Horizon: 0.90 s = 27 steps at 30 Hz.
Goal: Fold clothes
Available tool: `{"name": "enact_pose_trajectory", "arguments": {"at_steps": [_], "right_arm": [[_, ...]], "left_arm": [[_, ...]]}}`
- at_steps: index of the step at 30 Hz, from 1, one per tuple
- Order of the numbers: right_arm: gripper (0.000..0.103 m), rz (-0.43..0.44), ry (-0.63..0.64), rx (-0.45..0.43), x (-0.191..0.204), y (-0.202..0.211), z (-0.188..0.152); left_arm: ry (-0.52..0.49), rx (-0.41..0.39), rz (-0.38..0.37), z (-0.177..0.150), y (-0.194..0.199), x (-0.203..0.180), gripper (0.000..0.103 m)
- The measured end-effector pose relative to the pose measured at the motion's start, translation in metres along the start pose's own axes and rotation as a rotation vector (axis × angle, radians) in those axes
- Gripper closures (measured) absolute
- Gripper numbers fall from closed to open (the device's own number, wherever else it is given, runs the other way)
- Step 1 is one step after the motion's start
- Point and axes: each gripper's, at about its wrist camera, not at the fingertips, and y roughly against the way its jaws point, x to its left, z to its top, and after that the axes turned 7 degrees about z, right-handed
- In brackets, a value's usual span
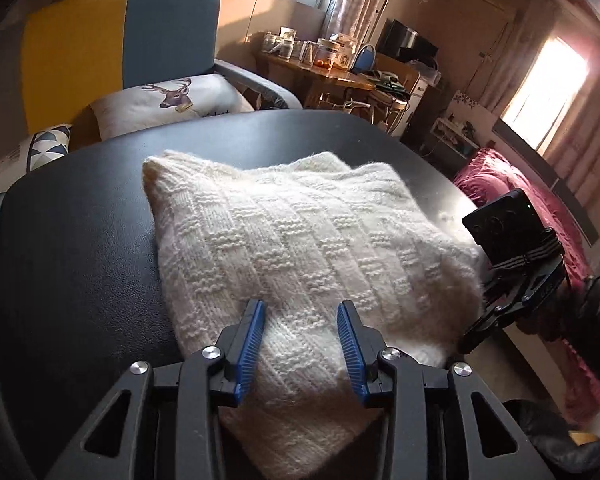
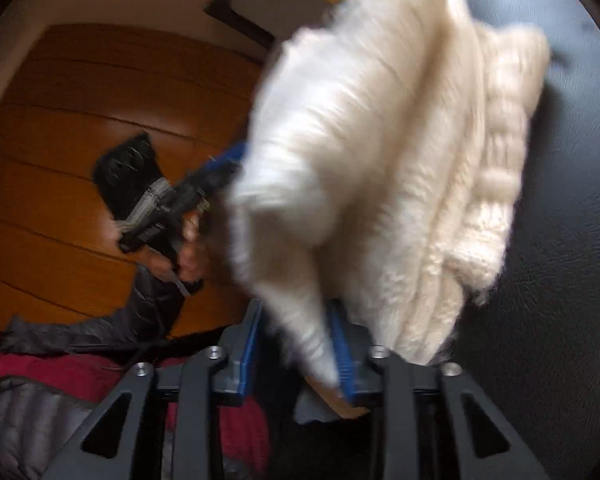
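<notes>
A cream knitted sweater lies folded into a thick square on the black table. My left gripper is open over the sweater's near edge, and knit shows between and beside its blue pads. My right gripper sits at the sweater's right edge, its fingertips hidden behind the fabric. The right wrist view is blurred. There the sweater shows its stacked layers edge-on. One fold hangs between the fingers of my right gripper, leaving a dark gap beside the left pad. My left gripper touches the far edge.
Behind the table stand a blue and yellow sofa with a deer cushion and a cluttered wooden desk. A red blanket lies to the right. A person's dark padded sleeve hangs over the wooden floor.
</notes>
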Motion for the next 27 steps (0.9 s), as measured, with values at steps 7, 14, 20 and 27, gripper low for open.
{"name": "enact_pose_trajectory", "arguments": {"at_steps": [7,14,20,27], "right_arm": [[0.043,-0.044,-0.004,-0.382,0.017,0.064,0.012],[0.048,-0.154,-0.145,-0.459,-0.014,0.034,0.054],[0.091,-0.397,0.054,-0.401,0.036,0.038,0.081],[0.091,-0.740,0.161,-0.259,0.032,0.027,0.107]], "left_arm": [[0.096,-0.060,0.009,-0.030,0.020,-0.005,0.064],[0.151,-0.037,-0.004,-0.058,0.020,-0.004,0.064],[0.046,0.018,0.006,-0.062,0.001,-0.013,0.060],[-0.259,0.064,0.058,-0.072,-0.013,-0.044,0.058]]}}
